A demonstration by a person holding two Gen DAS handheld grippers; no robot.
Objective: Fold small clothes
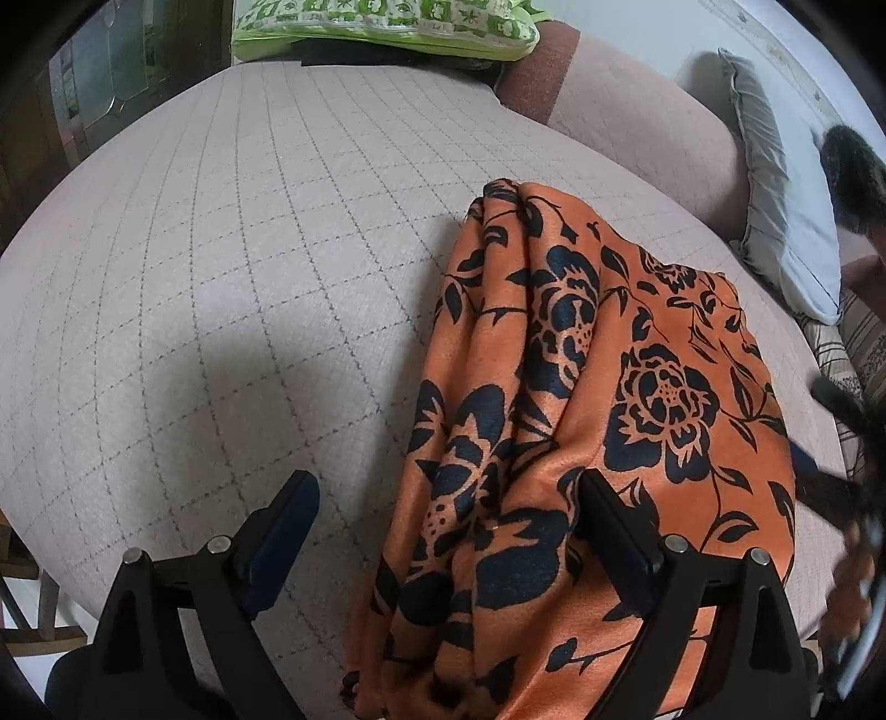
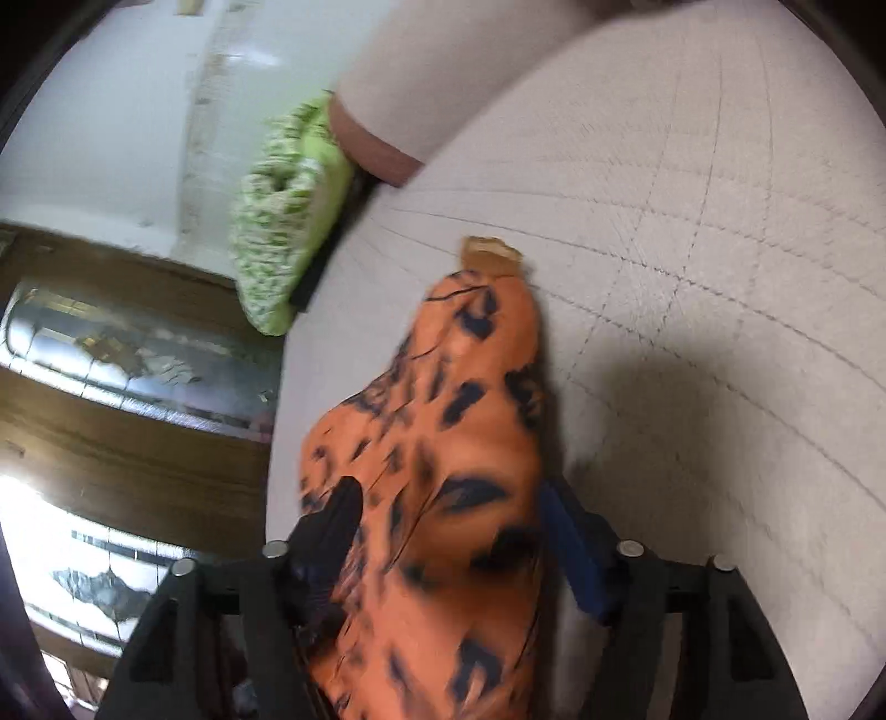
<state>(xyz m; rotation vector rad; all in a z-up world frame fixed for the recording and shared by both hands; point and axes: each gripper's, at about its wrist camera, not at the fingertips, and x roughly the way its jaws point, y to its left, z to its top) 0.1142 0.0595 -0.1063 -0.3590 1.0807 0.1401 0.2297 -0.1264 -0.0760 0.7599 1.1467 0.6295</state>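
An orange garment with a black flower print [image 1: 581, 421] lies bunched on the pale quilted bed [image 1: 232, 266]. My left gripper [image 1: 448, 487] is open just above it; the garment's left folds run between its spread fingers, and the right finger [image 1: 603, 509] rests over the cloth. In the blurred right wrist view the same garment [image 2: 443, 443] fills the gap of my right gripper [image 2: 448, 493], draped over both wide-set fingers, and stretches away to a tan edge [image 2: 490, 252]. I cannot tell whether the right jaws pinch it.
A green-and-white patterned cushion [image 1: 382, 25] lies at the far edge of the bed, also in the right wrist view [image 2: 282, 221]. A grey pillow [image 1: 775, 194] leans at the right. Dark wooden furniture with glass [image 2: 127, 354] stands beyond the bed.
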